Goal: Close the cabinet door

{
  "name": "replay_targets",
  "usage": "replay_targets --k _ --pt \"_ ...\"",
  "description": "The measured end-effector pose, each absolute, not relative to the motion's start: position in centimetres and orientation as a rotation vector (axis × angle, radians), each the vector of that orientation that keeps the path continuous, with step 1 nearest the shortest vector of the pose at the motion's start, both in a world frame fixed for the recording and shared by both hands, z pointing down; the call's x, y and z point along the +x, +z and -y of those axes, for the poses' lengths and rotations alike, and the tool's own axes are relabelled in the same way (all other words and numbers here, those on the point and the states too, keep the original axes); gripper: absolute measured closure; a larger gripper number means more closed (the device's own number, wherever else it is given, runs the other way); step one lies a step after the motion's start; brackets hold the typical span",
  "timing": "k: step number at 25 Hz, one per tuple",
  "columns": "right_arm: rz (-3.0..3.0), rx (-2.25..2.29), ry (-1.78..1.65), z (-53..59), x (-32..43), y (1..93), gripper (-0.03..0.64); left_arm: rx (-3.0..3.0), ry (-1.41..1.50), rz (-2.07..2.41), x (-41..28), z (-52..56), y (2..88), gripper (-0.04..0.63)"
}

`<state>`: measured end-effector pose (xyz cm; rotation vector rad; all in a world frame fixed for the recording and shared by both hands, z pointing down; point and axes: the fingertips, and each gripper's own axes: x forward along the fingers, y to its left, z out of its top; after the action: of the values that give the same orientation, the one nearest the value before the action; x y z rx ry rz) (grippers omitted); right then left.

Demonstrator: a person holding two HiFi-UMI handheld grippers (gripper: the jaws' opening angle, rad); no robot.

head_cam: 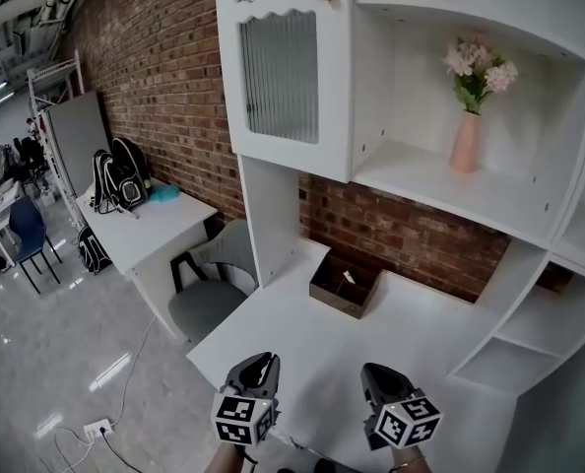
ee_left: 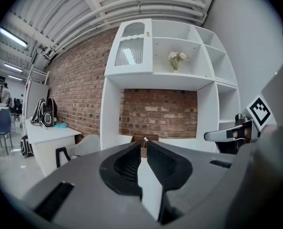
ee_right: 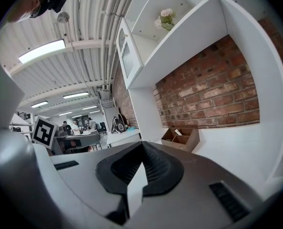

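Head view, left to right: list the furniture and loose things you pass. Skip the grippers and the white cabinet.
blue chair → black backpacks → grey chair → brown box → pink vase of flowers

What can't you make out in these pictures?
- Cabinet door: its top is cut off by the head view's upper edge, and its ribbed glass hides whatever is behind it.
- Brown box: the contents are too small and shadowed in every view.
- Background people: too small and distant in the right gripper view.
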<state>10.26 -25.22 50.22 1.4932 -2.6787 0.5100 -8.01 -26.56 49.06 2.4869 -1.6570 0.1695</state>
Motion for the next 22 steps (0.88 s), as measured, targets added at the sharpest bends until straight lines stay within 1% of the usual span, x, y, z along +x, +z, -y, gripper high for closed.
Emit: replay_targets --k 14,22 --pt "2.7 1.471 0.383 25.2 9.7 49.5 0.615 2.467 0.149 1.679 -7.9 25.6 49.2 0.549" --pt "2.709 1.458 0.377 25.3 8.9 49.4 0.617 2.462 0.174 1.696 -8.6 25.1 49.5 0.549"
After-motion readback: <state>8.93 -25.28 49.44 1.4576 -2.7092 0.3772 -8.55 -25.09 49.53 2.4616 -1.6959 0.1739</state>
